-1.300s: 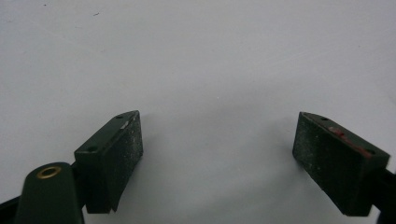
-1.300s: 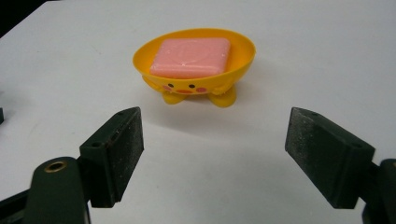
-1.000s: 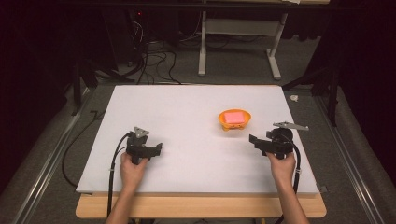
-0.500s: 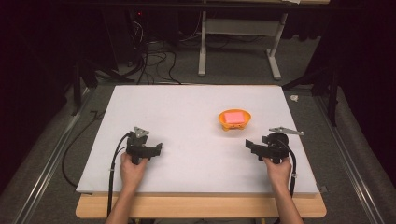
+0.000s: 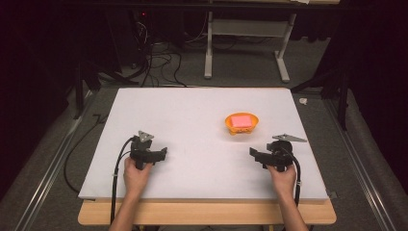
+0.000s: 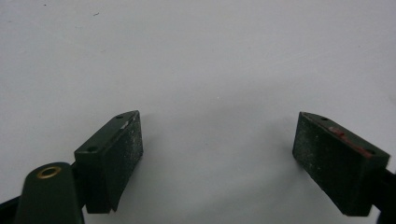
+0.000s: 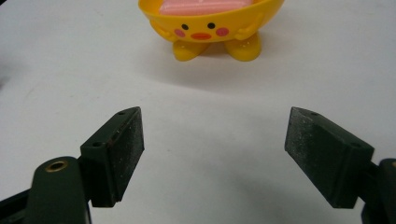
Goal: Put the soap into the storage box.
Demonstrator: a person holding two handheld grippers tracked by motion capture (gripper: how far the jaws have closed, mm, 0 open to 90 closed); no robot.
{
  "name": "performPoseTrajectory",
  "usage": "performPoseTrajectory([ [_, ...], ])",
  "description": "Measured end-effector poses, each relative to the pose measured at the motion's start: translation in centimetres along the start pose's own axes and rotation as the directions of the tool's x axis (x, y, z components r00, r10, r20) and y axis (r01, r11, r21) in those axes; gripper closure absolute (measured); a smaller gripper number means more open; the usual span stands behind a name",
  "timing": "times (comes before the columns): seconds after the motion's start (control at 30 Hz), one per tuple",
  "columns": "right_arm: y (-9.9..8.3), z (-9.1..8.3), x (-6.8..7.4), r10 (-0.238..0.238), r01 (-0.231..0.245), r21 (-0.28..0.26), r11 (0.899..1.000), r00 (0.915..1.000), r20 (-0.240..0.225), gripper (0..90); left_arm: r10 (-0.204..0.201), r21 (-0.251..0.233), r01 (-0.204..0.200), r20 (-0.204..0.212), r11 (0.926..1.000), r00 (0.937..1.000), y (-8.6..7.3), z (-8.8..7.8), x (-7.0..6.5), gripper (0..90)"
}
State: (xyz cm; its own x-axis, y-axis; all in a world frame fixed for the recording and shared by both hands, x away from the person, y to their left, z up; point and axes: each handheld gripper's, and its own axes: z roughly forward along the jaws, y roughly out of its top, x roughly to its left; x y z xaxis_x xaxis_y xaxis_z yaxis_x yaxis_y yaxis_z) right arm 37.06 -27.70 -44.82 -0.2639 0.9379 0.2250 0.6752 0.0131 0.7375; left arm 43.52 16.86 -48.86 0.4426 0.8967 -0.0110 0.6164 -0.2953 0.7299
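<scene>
A: Report clearances on the white table (image 5: 192, 120).

B: The left gripper (image 5: 161, 155) sits near the front edge, left of centre, jaws spread wide and holding nothing. In the left gripper view, bare matte surface lies ahead of the jaws. The right gripper (image 5: 253, 153) sits near the front-right corner, jaws likewise released and empty. The stretch of board between the two grippers is open.

A: Container status?

B: The yellow bowl (image 5: 241, 122) stands upright right of centre, ahead of the right gripper and apart from it. It holds a flat pink block (image 5: 241, 120).

A: Materials and shapes?

B: The bowl is glossy, moulded as a duck face with stubby feet. Jaw pads (image 7: 129, 149) are black, slab-shaped, with a gritty, scuffed face.
</scene>
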Motion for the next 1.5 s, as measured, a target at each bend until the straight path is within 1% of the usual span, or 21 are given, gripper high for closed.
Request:
performPoseTrajectory([
  [0.27,-0.4,0.7,0.5,-0.023,0.022,0.012,1.000,0.9996,0.019,20.9,0.001,0.003,-0.001,0.001,1.0000,1.0000,0.0,0.0,0.0,16.6],
  [0.37,-0.5,1.1,0.7,-0.043,0.042,0.016,0.999,0.9987,0.029,21.1,0.001,0.002,-0.001,0.001,1.0000,1.0000,0.0,0.0,0.0,16.6],
  [0.53,-0.7,1.6,1.2,-0.053,0.052,0.016,0.999,0.9976,0.044,21.3,0.004,0.004,-0.004,0.002,1.0000,1.0000,0.0,0.0,0.0,16.6],
  [0.77,-0.7,2.5,1.9,-0.087,0.086,0.022,0.996,0.9942,0.064,21.6,0.003,0.004,-0.003,0.002,1.0000,1.0000,0.0,0.0,0.0,16.6],
  [0.8,-0.8,2.7,2.0,-0.098,0.096,0.027,0.995,0.9929,0.068,21.7,0.004,0.004,-0.004,0.002,1.0000,1.0000,0.0,0.0,0.0,16.6],
  [0.83,-0.8,2.7,2.0,-0.098,0.096,0.027,0.995,0.9929,0.068,21.7,0.004,0.004,-0.004,0.002,1.0000,1.0000,0.0,0.0,0.0,16.6],
  [0.87,-0.8,2.9,2.2,-0.106,0.104,0.032,0.994,0.9912,0.079,21.8,0.004,0.004,-0.004,0.002,1.0000,1.0000,0.0,0.0,0.0,16.6],
  [1.03,-0.8,3.4,2.2,-0.116,0.113,0.037,0.993,0.9897,0.084,21.9,0.004,0.004,-0.004,0.002,1.0000,1.0000,0.0,0.0,0.0,16.6],
  [1.07,-0.9,3.5,2.4,-0.125,0.121,0.043,0.992,0.9873,0.098,21.9,0.003,0.004,-0.003,0.002,1.0000,1.0000,0.0,0.0,0.0,16.6],
  [1.1,-0.9,3.5,2.4,-0.125,0.121,0.043,0.992,0.9873,0.098,21.9,0.003,0.004,-0.003,0.002,1.0000,1.0000,0.0,0.0,0.0,16.6],
  [1.13,-0.9,3.6,2.5,-0.140,0.135,0.048,0.990,0.9841,0.109,21.9,0.003,0.002,-0.003,0.000,1.0000,1.0000,0.0,0.0,0.0,16.6],
  [1.17,-0.9,3.6,2.6,-0.141,0.136,0.050,0.989,0.9829,0.118,21.9,0.003,0.004,-0.003,0.002,1.0000,1.0000,0.0,0.0,0.0,16.6],
  [1.2,-1.0,3.9,2.7,-0.157,0.151,0.060,0.987,0.9789,0.131,21.8,0.003,0.004,-0.003,0.002,1.0000,1.0000,0.0,0.0,0.0,16.6],
  [1.23,-1.0,3.9,2.7,-0.157,0.151,0.060,0.987,0.9789,0.131,21.8,0.003,0.004,-0.003,0.002,1.0000,1.0000,0.0,0.0,0.0,16.6],
  [1.3,-1.1,4.1,2.7,-0.173,0.165,0.071,0.984,0.9743,0.144,21.7,0.003,0.004,-0.003,0.001,1.0000,1.0000,0.0,0.0,0.0,16.6],
  [1.4,-1.4,4.7,2.9,-0.182,0.170,0.092,0.981,0.9734,0.140,21.4,0.003,0.004,-0.003,0.001,1.0000,1.0000,0.0,0.0,0.0,16.6],
  [1.5,-1.4,4.7,2.9,-0.189,0.177,0.092,0.980,0.9717,0.142,21.7,0.002,0.002,-0.002,0.000,1.0000,1.0000,0.0,0.0,0.0,16.6],
])
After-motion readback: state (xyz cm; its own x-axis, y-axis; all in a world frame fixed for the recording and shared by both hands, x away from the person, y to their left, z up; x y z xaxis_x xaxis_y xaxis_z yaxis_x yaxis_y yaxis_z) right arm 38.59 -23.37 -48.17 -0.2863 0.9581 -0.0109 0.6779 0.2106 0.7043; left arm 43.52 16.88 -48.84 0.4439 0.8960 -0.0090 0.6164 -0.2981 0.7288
